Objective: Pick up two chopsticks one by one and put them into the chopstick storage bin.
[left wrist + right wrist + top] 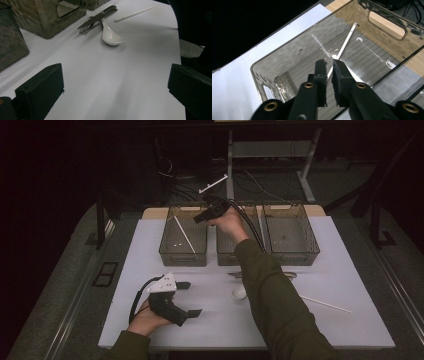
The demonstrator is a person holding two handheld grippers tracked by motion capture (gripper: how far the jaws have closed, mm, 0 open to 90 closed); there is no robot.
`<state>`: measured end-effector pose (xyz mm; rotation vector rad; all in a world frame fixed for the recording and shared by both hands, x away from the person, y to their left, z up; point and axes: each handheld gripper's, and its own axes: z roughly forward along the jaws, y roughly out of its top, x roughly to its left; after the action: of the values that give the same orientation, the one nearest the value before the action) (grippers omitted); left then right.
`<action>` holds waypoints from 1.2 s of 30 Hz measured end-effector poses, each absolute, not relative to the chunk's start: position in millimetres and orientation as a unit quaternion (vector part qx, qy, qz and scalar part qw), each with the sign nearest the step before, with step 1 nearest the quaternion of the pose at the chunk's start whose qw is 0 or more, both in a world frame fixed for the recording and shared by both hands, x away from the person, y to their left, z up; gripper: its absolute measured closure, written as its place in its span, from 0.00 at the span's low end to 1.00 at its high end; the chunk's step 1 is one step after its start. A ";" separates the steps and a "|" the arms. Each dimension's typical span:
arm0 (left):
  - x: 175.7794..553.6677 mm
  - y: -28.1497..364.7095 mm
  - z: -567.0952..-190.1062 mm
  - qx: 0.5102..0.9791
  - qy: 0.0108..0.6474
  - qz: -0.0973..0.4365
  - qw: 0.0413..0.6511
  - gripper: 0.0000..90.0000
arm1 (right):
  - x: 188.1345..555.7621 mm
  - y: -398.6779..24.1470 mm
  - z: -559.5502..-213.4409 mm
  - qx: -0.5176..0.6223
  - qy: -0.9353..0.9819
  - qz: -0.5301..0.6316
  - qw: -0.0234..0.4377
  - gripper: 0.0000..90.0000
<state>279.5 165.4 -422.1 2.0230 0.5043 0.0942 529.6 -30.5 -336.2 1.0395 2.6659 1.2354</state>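
Keep right tongs (329, 62) slightly parted, pinching nothing, over the bin (274, 62) where the chopstick (347, 40) lies slanted. Lift straight clear. Leave left tongs (113, 72) spread wide, empty, over the bench (140, 37).

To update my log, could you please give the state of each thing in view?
Left gripper: open, empty.
Right gripper: slightly open above left bin.
Chopstick: leaning inside left bin.
Soup spoon: lying bowl up on table.
Knife and fork: lying together.
Second chopstick: flat on table.
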 end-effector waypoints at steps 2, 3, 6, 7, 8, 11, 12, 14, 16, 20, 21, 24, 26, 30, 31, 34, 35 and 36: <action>279.4 165.4 -422.1 0.838 0.209 0.040 0.503 0.00 | 527.4 -34.2 -336.7 0.333 0.853 0.401 0.010 0.80; 279.5 165.4 -422.2 0.838 0.209 0.040 0.503 0.00 | 525.9 -36.0 -336.4 0.333 0.853 0.401 0.009 0.77; 279.8 165.7 -422.8 0.839 0.211 0.041 0.500 0.00 | 520.3 -42.6 -335.0 0.325 0.852 0.411 0.010 0.65; 279.7 165.6 -423.0 0.839 0.212 0.042 0.500 0.00 | 518.1 -45.3 -334.2 0.322 0.851 0.415 0.011 0.62; 279.8 165.6 -423.0 0.839 0.212 0.043 0.499 0.00 | 516.0 -48.4 -333.3 0.321 0.851 0.416 0.015 0.60; 279.9 165.1 -423.1 0.839 0.214 0.045 0.498 0.00 | 507.7 -58.7 -330.9 0.314 0.851 0.421 0.024 0.50; 279.8 164.9 -423.1 0.840 0.214 0.046 0.496 0.00 | 504.6 -61.8 -329.8 0.310 0.853 0.418 0.030 0.49; 280.1 164.8 -423.2 0.842 0.211 0.047 0.495 0.00 | 497.8 -68.9 -327.0 0.302 0.854 0.422 0.034 0.49; 279.6 164.1 -423.6 0.840 0.215 0.045 0.497 0.00 | 491.6 -77.2 -324.2 0.297 0.852 0.430 0.037 0.47; 279.9 164.3 -423.8 0.841 0.217 0.049 0.494 0.00 | 479.6 -92.5 -320.2 0.290 0.854 0.430 0.039 0.43; 280.2 165.0 -423.5 0.844 0.215 0.051 0.489 0.00 | 476.2 -96.4 -319.2 0.288 0.854 0.430 0.044 0.42; 279.9 164.1 -424.1 0.840 0.221 0.050 0.493 0.00 | 467.4 -106.6 -318.3 0.284 0.856 0.429 0.049 0.41; 280.3 164.0 -424.4 0.840 0.223 0.050 0.492 0.00 | 460.6 -115.5 -317.6 0.279 0.858 0.429 0.048 0.40; 281.6 164.6 -424.7 0.841 0.228 0.048 0.488 0.00 | 447.7 -133.1 -318.2 0.276 0.857 0.432 0.055 0.38; 281.7 164.7 -424.7 0.841 0.229 0.048 0.488 0.00 | 445.1 -137.7 -319.4 0.274 0.856 0.434 0.054 0.37; 282.2 164.7 -425.2 0.840 0.233 0.048 0.488 0.00 | 435.6 -150.4 -322.4 0.274 0.859 0.430 0.054 0.36; 282.5 164.7 -425.3 0.840 0.232 0.048 0.487 0.00 | 432.3 -154.5 -323.1 0.273 0.859 0.430 0.055 0.35; 282.7 164.8 -425.5 0.841 0.232 0.049 0.486 0.00 | 429.3 -158.8 -323.4 0.271 0.860 0.430 0.057 0.34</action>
<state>282.7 164.8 -425.5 2.0465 0.5635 0.1181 429.3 -158.8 -323.4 0.8208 2.6074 1.3035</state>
